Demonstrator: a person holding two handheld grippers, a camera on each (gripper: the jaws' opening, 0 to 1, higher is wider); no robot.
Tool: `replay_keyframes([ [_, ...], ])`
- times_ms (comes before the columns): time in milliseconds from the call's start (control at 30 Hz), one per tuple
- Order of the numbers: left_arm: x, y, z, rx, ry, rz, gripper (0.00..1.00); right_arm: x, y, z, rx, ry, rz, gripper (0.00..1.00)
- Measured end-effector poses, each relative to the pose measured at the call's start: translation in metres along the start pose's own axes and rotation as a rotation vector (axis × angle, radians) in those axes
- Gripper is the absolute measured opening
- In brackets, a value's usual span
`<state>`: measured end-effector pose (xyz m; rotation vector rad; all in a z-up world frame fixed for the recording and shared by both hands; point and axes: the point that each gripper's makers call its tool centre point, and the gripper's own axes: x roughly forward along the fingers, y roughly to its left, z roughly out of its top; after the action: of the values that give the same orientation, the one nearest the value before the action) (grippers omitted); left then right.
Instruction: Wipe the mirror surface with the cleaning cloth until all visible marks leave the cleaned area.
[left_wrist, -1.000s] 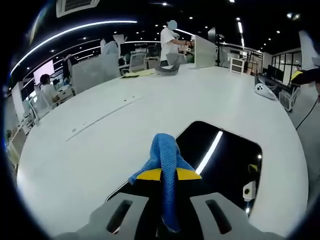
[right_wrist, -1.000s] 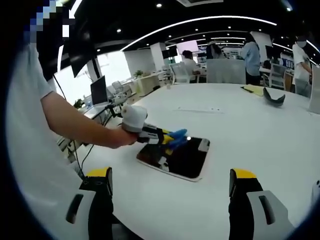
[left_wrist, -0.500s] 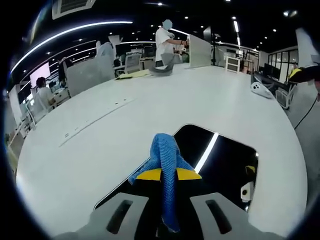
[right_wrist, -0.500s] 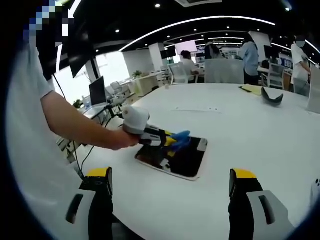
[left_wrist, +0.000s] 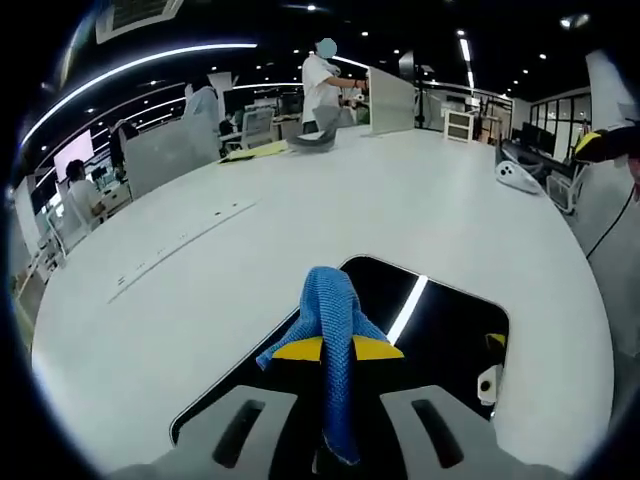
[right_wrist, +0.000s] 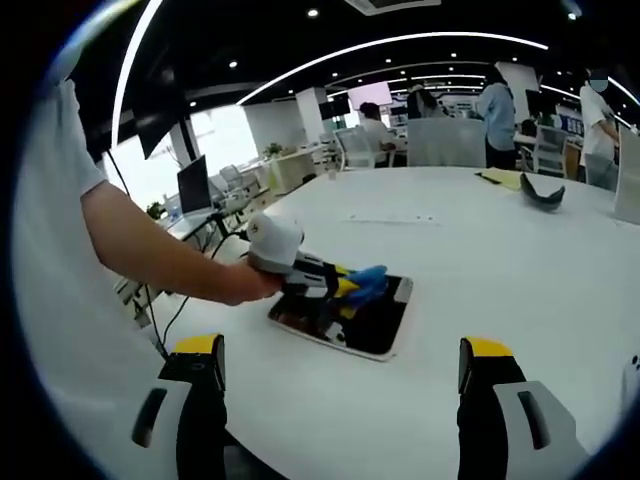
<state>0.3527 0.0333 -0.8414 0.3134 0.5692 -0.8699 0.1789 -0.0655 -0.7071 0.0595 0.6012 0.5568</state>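
Pulled slightly back along the mirror (left_wrist: 440, 330), the blue cloth (left_wrist: 335, 325) is being pinched by the left claw (left_wrist: 336, 400); the right claw (right_wrist: 340, 400) is being held spread above the bench (right_wrist: 500, 290) edge.

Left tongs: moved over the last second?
Yes. In the right gripper view the left tongs, shut on the blue cloth, have slid back along the mirror, away from its far edge, toward the person.

open-plan office; desks (right_wrist: 290, 165); monitors (right_wrist: 195, 180); chairs (left_wrist: 258, 125); ceiling strip lts (right_wrist: 400, 42)
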Motion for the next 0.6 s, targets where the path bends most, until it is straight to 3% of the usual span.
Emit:
replay_keyframes([
  [600, 0.012, -0.016, 0.009, 0.021, 0.006, -0.031, 0.06, -0.001, -0.003, -0.003, 0.014, -0.004, -0.003, 0.97],
])
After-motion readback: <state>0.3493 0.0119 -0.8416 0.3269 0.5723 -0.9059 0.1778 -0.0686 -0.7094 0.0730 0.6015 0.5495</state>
